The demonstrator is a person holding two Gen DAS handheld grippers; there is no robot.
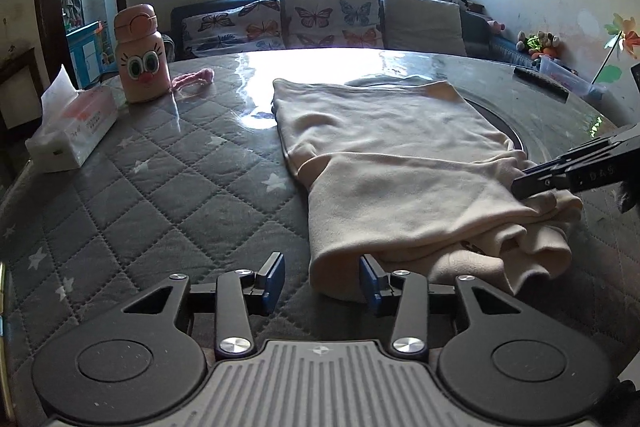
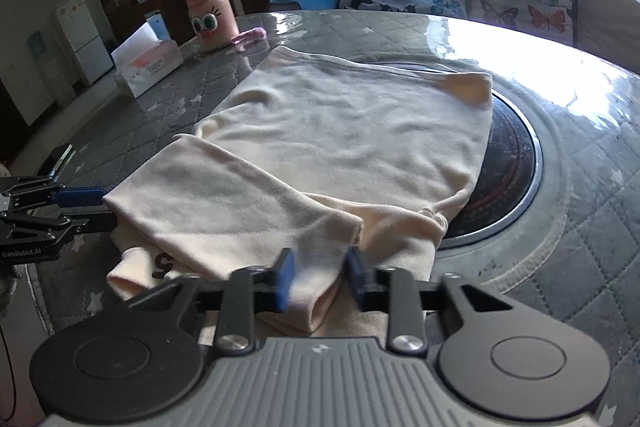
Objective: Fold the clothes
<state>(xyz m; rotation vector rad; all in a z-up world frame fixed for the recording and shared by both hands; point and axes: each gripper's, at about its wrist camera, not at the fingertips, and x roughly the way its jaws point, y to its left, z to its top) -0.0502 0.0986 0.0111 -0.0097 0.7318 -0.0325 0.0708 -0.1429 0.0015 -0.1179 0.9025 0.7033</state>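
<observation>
Both claws stand spread at the near edge of the cream garment (image 2: 340, 131), its folded flap just ahead of the left gripper (image 1: 322, 281) and between the right gripper (image 2: 320, 277) pads, so each should probably pinch both layers evenly before lifting

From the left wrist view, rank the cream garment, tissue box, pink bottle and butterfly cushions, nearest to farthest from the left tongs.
1. Cream garment: its folded edge lies right at the left tongs, on their right side.
2. Tissue box: far left on the table.
3. Pink bottle: behind the box, back left.
4. Butterfly cushions: on the sofa beyond the table.
</observation>
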